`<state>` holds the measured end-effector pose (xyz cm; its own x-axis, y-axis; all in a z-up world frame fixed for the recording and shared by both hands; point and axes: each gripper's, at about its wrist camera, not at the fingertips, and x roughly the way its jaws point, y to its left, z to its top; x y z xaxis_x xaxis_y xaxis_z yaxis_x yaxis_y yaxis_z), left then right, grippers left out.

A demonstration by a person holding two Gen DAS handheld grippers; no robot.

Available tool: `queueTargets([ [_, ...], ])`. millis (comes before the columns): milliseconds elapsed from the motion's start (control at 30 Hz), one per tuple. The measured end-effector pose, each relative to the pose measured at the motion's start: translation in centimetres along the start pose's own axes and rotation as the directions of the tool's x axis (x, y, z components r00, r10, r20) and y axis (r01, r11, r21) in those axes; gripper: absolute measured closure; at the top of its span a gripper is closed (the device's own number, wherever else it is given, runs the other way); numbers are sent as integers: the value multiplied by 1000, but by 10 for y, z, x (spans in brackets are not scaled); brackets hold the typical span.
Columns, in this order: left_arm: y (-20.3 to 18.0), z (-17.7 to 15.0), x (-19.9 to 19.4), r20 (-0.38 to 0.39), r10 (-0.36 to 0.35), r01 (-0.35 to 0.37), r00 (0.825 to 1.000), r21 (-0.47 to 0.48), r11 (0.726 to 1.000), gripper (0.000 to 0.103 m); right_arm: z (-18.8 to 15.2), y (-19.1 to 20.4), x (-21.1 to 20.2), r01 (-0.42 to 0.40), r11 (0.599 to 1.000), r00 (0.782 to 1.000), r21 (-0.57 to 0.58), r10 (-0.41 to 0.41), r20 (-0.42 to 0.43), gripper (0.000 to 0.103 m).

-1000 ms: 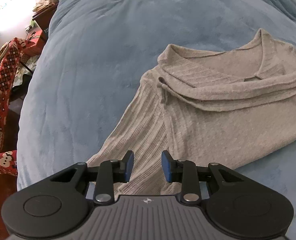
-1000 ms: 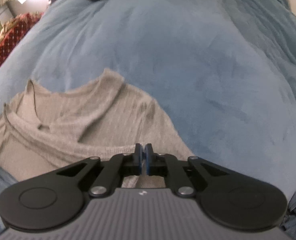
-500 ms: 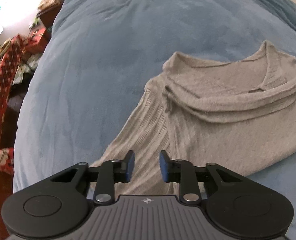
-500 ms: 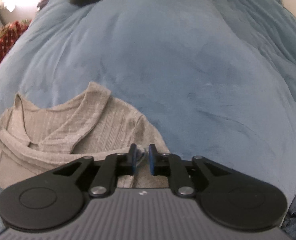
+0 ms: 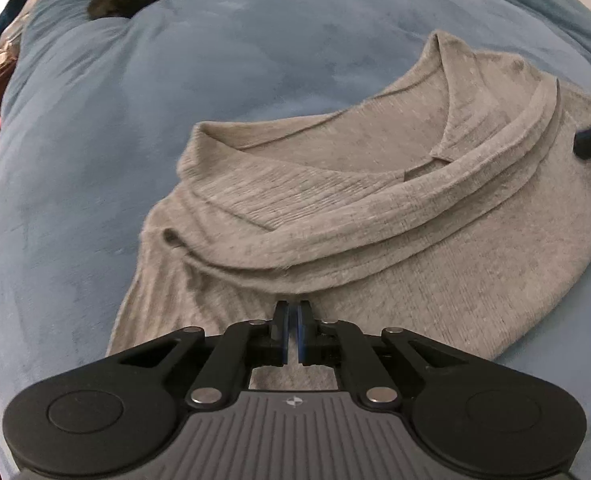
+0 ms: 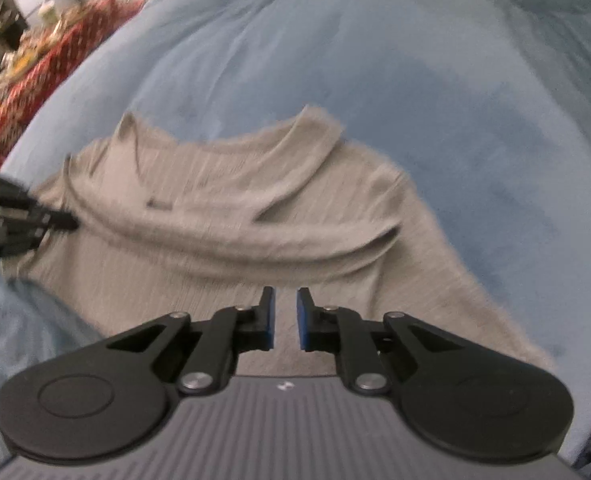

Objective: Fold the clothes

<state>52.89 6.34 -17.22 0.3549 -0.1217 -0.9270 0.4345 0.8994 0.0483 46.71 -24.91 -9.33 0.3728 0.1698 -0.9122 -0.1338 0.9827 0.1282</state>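
Nearest me, my left gripper (image 5: 291, 316) is pinched nearly closed over the grey sweater (image 5: 375, 208), grasp unclear; my right gripper (image 6: 284, 312) hovers part-open, empty. Beyond, the sweater lies half-folded on the blue blanket (image 5: 175, 100) — loose layers could slide apart if pulled unevenly.

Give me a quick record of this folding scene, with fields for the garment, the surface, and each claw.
garment: grey ribbed knit sweater, partly folded, V neckline showing
surface: blue plush blanket
left claw: shut, over the sweater's lower left part; whether it pinches fabric cannot be told
right claw: open, over the sweater's near edge
background: red patterned fabric off the blanket's left edge
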Motion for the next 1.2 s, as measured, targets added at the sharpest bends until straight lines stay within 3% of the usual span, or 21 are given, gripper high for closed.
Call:
queueTargets([
  [200,2,7,11,-3,16,-16,1000,-31,999,99,-5,7,32,14,1000,1000,17,-14,-23,93],
  [600,45,49,-7,113,76,-46,991,-246,968,98,56,-14,15,18,995,992,102,-31,124,92],
  [733,33,42,-15,127,17,8,992,-196,981,98,43,-3,9,-19,998,995,60,13,95,91],
  [900,-11,28,-12,107,-28,32,994,-38,999,98,16,22,15,-77,997,997,-24,77,23,91],
  [1033,-32,20,-1,92,-74,76,993,-17,997,98,6,30,35,-60,998,998,-37,59,-18,91],
  [1200,-49,43,18,88,-80,82,993,-16,997,98,25,20,43,-57,998,998,26,57,27,91],
])
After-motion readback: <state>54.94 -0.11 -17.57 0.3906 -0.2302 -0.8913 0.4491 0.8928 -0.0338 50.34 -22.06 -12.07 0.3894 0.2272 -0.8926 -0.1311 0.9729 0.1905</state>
